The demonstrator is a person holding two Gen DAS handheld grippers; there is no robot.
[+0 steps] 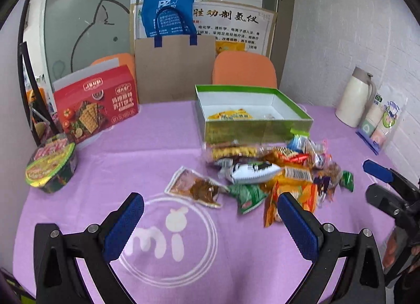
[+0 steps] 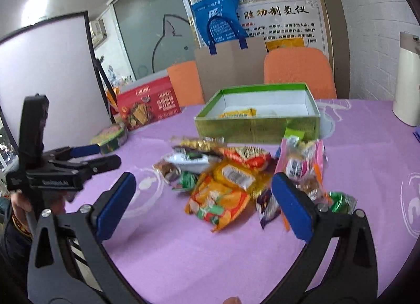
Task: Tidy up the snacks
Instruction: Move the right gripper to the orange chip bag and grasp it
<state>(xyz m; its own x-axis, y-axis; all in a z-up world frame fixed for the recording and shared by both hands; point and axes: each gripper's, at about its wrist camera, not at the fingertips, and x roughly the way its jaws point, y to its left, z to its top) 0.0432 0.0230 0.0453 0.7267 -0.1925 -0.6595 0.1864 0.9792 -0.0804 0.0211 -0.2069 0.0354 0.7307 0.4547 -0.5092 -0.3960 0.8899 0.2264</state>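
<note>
Snack pile heaped at table centre, touching front wall of green box at 12 o'clock, prob. so packets drop in w/ short carry; box holds one yellow packet. Left gripper at 6, right gripper at 5: both jaws apart, empty, likely choosing first pick.

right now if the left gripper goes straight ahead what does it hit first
Probably the clear packet of brown snack, lying just ahead of the open left gripper; the green packet sits beside it. Depth is uncertain.
</note>
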